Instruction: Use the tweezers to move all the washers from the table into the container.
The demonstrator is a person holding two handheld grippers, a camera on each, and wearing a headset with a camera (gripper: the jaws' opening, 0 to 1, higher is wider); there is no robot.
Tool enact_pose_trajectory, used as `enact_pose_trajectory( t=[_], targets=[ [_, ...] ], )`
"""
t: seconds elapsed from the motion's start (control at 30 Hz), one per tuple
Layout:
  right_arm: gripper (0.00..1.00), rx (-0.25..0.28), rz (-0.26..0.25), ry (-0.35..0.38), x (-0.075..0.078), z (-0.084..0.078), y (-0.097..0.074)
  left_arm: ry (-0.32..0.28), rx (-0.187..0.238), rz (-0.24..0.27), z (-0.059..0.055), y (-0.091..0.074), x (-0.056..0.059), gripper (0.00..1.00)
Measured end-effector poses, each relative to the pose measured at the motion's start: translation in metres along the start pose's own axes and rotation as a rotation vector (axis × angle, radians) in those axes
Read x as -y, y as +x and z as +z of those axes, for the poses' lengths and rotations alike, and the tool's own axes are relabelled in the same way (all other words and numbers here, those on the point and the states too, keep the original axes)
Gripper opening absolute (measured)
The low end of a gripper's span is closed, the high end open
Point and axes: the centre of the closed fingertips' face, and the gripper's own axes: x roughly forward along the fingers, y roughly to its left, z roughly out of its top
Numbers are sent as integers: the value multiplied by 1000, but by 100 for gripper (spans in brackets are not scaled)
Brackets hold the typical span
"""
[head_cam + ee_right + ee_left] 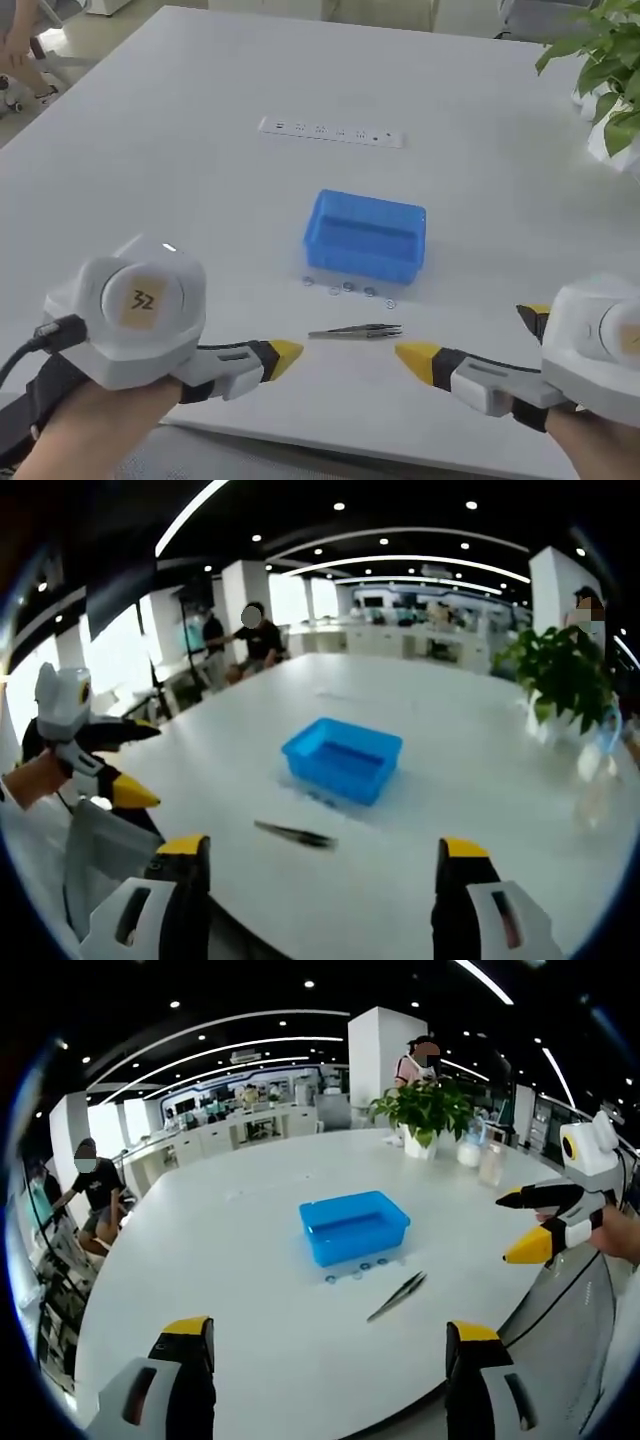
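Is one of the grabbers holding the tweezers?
No, the tweezers lie loose on the table near the blue container, and the left gripper and right gripper are both open and empty.

The white plastic left gripper [328, 1332], with black, yellow-tipped jaws, sits in the left hand [100, 430], jaws spread wide and empty. The matching right gripper [320, 847], gripped by the right hand [595, 445], is likewise spread, its tips angled inward.

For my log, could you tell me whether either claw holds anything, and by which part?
Nothing is held: the left claw and right claw are open; the tweezers lie on the table.
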Motion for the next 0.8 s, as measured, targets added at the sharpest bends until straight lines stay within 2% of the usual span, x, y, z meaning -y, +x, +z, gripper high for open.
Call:
enact_pose_trajectory(
  t=[0.2, 0.27, 0.3, 0.37, 0.47, 0.53, 0.67, 0.77, 0.8],
  targets=[
    [96, 4, -22, 9, 7, 1, 1, 26, 0, -45, 2, 4, 6, 91],
    [98, 2, -25, 16, 10, 0, 2, 37, -16, -47, 1, 8, 6, 88],
    [98, -3, -26, 22, 10, -1, 3, 51, -27, -66, 0, 10, 8, 86],
    [98, -6, -27, 23, 11, -2, 3, 61, -28, -75, 1, 13, 10, 80],
    [97, -17, -27, 21, 12, -5, 5, 79, -37, -126, 3, 18, 16, 69],
    [96, -32, -24, 24, 12, -9, 8, 103, -60, -177, 2, 25, 22, 59],
    [95, -52, -23, 24, 13, -13, 10, 135, -91, -231, -1, 40, 28, 42],
    [94, -65, -19, 26, 15, -16, 11, 114, -144, -294, -6, 52, 35, 33],
    [94, -67, -19, 28, 15, -16, 12, 117, -145, -299, -6, 55, 35, 28]
  ],
)
